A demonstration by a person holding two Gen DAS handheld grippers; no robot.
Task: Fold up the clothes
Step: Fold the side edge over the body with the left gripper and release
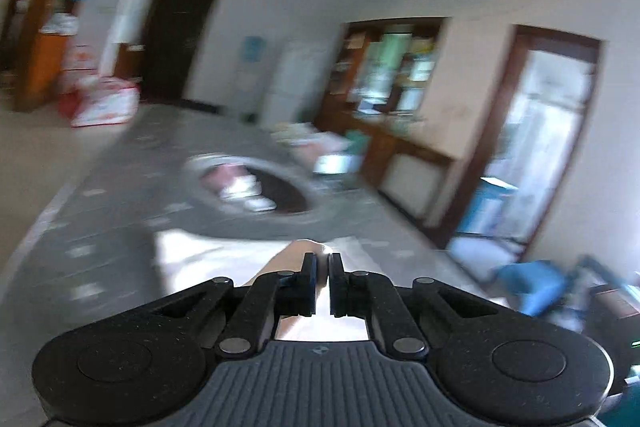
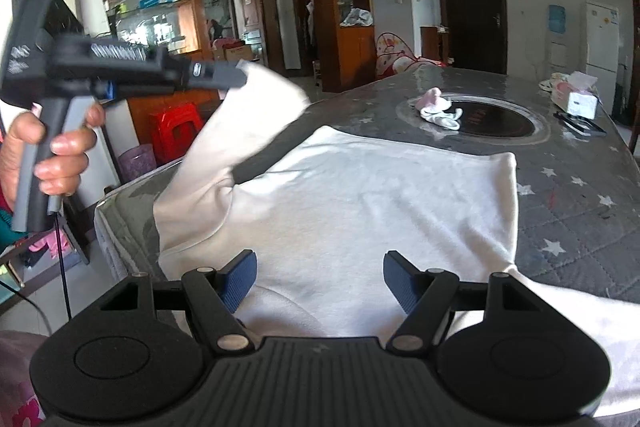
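the white garment point(image 2: 372, 203) lies spread across the middle of the right wrist view, flat on the grey star-patterned table cover point(image 2: 580, 211), with one end running off the lower right edge of the frame. its left part is lifted off the table toward the upper left, where your left gripper point(image 2: 240, 73) pinches the raised corner between its closed fingers. your left hand point(image 2: 60, 155) wraps the gripper's handle at the far left of the frame.

in the left wrist view, which is blurred, your left gripper point(image 1: 323, 263) shows its two pads nearly together at lower centre, with pale cloth point(image 1: 296, 259) caught between and behind them.

your right gripper point(image 2: 320, 277) sits at the bottom centre of its own view, fingers spread wide apart, holding nothing, with the garment lying just beyond and under them.

further back on the table, upper right of centre, a small pink-and-white bundle of cloth point(image 2: 438, 109) rests at the rim of a dark round inset point(image 2: 492, 125). a tissue box point(image 2: 576, 99) stands near the right edge. a red stool point(image 2: 176, 131) sits on the floor at left, beside the table.
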